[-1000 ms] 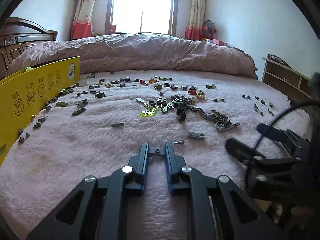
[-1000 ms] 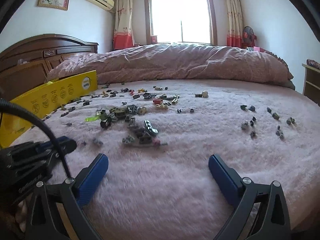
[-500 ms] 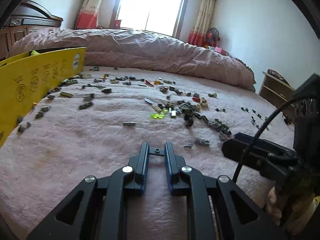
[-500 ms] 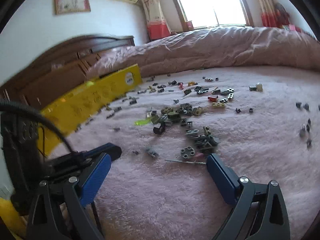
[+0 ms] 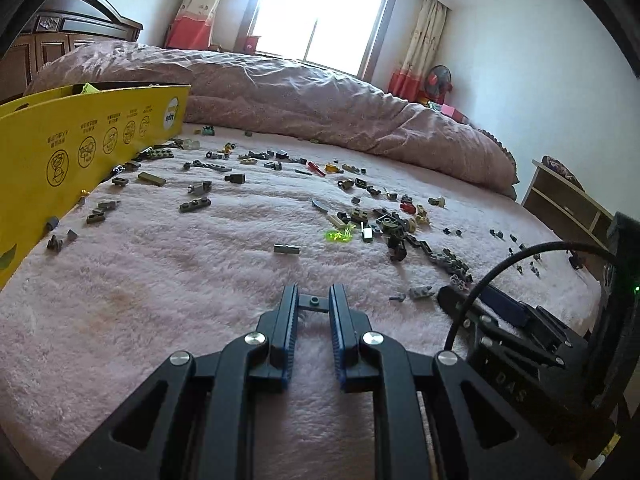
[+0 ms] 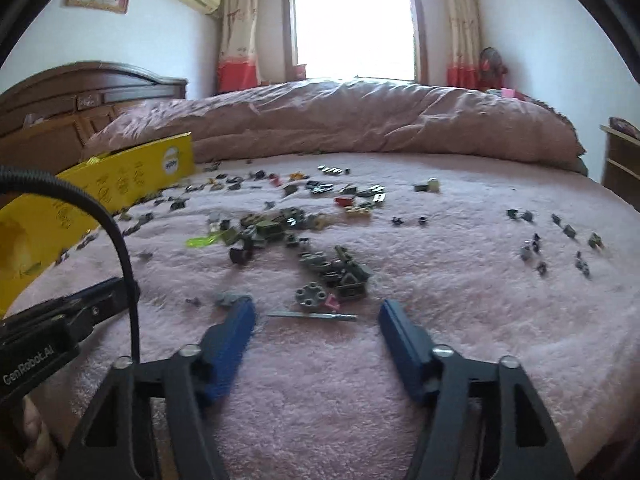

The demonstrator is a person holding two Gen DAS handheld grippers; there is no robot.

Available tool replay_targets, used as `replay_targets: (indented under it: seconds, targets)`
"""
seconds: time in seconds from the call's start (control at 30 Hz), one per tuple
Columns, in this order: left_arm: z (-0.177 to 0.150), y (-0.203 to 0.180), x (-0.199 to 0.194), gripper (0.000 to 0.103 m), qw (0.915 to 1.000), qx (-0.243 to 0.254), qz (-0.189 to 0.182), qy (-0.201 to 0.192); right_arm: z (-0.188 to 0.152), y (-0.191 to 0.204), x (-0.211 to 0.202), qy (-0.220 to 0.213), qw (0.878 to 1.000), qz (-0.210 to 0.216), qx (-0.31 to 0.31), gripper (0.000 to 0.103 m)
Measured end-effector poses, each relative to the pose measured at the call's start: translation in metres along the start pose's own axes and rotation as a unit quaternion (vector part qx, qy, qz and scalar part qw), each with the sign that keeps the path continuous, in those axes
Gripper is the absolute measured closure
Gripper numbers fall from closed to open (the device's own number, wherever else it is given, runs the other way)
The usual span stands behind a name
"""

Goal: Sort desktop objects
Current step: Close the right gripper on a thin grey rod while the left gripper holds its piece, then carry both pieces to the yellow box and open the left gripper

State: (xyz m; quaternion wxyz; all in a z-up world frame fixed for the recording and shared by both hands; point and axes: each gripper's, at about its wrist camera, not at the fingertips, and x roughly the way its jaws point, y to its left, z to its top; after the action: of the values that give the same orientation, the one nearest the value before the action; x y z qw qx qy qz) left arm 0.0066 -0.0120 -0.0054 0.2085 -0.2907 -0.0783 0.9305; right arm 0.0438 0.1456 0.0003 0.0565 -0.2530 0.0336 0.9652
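Both grippers (image 5: 314, 306) (image 6: 316, 318) are black frames with silver screws and blue ribbed pads (image 6: 230, 346); a black cable (image 6: 116, 240) arcs at left above white "GenRobot.AI" lettering.

Bricks (image 6: 340, 268) lie on the blanket (image 6: 440, 340), box (image 5: 80, 148) at left.

sunlit window (image 6: 352, 28) (red-hemmed curtains (image 6: 236, 32)), white walls (image 5: 520, 64), wooden headboard (image 6: 80, 100)

Yellow box (image 5: 80, 148) cut off at left edge; far small bricks (image 6: 560, 240) too tiny/blurred to ID.
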Motion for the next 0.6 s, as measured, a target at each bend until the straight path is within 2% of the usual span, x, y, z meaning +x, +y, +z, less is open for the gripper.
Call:
replay_targets:
  seconds: [0.07, 0.37, 0.6]
  targets:
    - [0.000, 0.000, 0.000, 0.087, 1.0000, 0.001, 0.001, 0.000, -0.001, -0.003, -0.002, -0.005, 1.000, -0.012, 0.000, 0.058]
    - [0.002, -0.001, -0.003, 0.087, 0.9999, 0.004, 0.012, -0.004, 0.003, -0.004, -0.006, -0.022, 1.000, 0.007, -0.001, 0.058]
    - [0.018, 0.004, -0.026, 0.087, 0.9986, -0.015, 0.040, -0.032, 0.010, 0.000, -0.019, -0.032, 0.999, 0.028, -0.006, 0.058]
